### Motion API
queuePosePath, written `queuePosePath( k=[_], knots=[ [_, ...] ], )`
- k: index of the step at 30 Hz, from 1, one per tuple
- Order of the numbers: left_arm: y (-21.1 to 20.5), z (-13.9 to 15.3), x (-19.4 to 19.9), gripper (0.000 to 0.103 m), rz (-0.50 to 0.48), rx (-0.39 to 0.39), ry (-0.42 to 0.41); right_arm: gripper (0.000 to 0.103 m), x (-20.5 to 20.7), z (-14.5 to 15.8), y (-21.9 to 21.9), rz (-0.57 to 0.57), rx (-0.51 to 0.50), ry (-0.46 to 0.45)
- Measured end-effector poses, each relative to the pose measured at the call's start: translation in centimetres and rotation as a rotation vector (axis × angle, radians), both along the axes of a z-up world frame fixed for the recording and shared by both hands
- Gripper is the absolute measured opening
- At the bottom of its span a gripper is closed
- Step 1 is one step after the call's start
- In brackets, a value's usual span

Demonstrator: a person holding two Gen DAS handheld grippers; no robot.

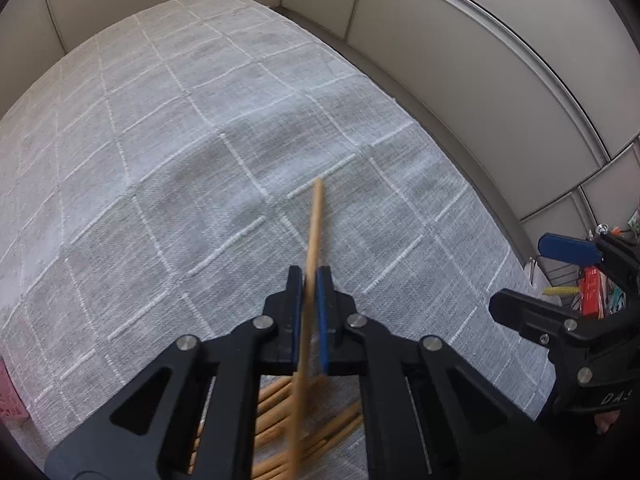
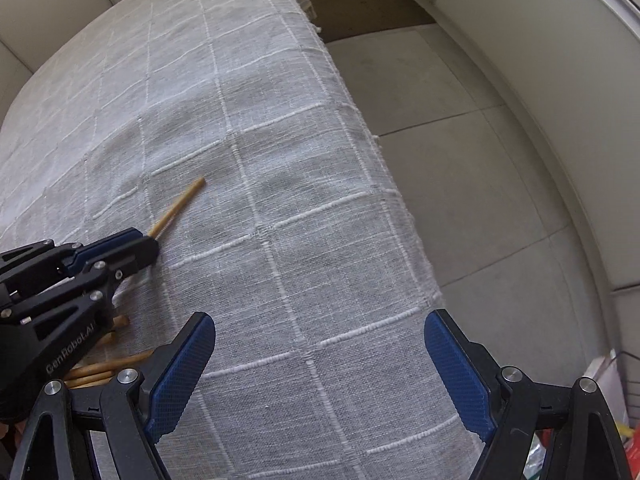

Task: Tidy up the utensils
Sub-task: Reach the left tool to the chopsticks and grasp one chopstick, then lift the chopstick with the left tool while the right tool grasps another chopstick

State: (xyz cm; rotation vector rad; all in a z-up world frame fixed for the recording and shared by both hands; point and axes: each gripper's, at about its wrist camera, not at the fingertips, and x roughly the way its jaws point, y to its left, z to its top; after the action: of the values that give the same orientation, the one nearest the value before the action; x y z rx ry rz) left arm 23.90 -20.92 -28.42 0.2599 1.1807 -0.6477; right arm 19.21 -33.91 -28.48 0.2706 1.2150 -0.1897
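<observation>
Here, near edge: heap of wooden chopsticks (image 1: 280, 432) on checked tablecloth (image 1: 160, 200), under left gripper (image 1: 310, 280). Left jaws pinched on single chopstick (image 1: 316, 216), long axis running along fingers, tip pointing away. Right gripper (image 2: 320, 344) spread wide, empty, just beside heap, left one nearer. Beyond: bare cloth.

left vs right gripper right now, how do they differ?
The left gripper is shut on one wooden chopstick; the right gripper is open with nothing between its pads. The left gripper sits over the pile of chopsticks; the right gripper hangs over bare tablecloth near the table's edge. Both share black frames, blue pads, and both point down at the table.
</observation>
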Motion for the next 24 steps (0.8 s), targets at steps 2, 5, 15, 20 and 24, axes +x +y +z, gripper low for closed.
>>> queuePosePath(
  k=[2,5,15,20,24],
  knots=[
    [0.9,0.7,-0.1,0.007,0.025,-0.023,-0.013,0.089,0.2,-0.2,0.3,0.011,0.002,0.005],
    [2.6,2.2,-0.4,0.007,0.063,-0.035,-0.045,0.089,0.4,-0.6,0.6,0.015,0.013,0.015],
    [10.6,5.6,-2.2,0.007,0.186,-0.021,-0.072,0.089,0.8,-1.2,2.5,0.062,0.082,0.023],
    [14.9,6.2,-3.3,0.007,0.255,-0.040,-0.068,0.080,0.7,-1.6,3.8,0.096,0.171,0.025],
    [17.5,6.3,-4.2,0.007,0.308,-0.076,-0.074,0.056,0.6,-2.6,4.6,0.109,0.295,0.052]
  ],
)
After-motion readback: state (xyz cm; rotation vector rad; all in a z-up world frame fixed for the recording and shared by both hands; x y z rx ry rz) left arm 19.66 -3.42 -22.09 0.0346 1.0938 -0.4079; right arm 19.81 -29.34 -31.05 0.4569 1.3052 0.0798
